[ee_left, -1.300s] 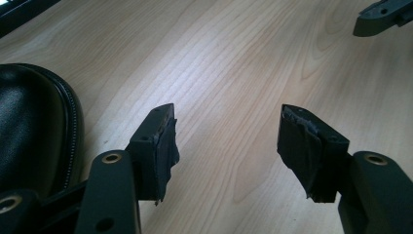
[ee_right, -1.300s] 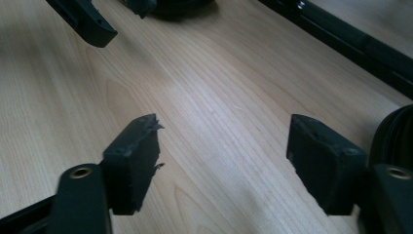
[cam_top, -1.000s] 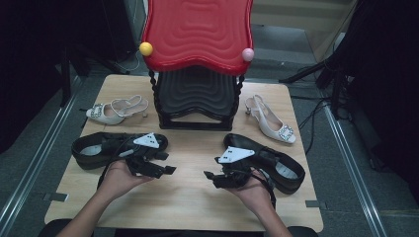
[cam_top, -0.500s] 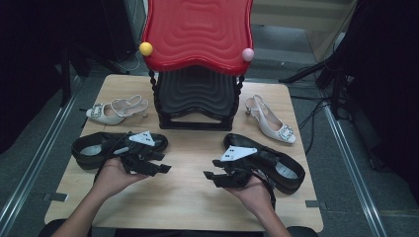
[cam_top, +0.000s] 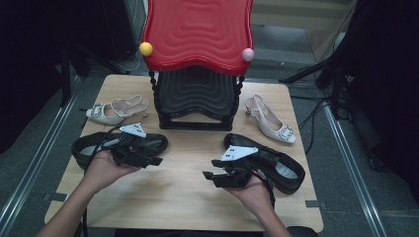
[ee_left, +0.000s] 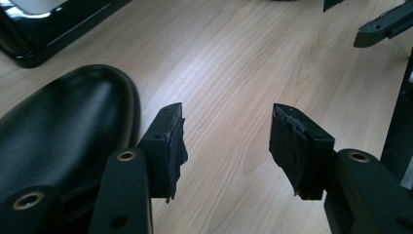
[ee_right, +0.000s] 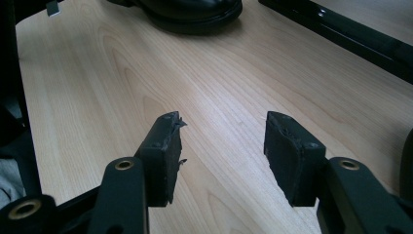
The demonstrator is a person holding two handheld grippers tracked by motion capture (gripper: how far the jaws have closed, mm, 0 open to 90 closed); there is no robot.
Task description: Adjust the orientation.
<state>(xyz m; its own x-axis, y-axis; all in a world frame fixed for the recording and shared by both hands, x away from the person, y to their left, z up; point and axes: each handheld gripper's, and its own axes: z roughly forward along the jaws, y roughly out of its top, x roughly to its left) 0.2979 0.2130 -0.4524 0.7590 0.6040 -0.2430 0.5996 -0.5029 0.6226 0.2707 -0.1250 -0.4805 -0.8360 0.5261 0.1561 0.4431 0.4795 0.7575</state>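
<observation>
Two black leather shoes lie on the wooden table: one at the left, one at the right. My left gripper hovers over the left shoe's toe end, jaws open and pointing right. In the left gripper view that gripper is open over bare wood, with the black toe just left of it. My right gripper is beside the right shoe, jaws pointing left. In its own view the right gripper stands open and empty, the left black shoe far ahead.
A rack with a red wavy top shelf and black lower shelves stands at the back centre. A pale slingback heel lies left of it and another on its right. The rack's black base borders the middle.
My left gripper has shifted a little to the left and farther from the person, over the left black shoe. The right gripper has stayed about where it was.
</observation>
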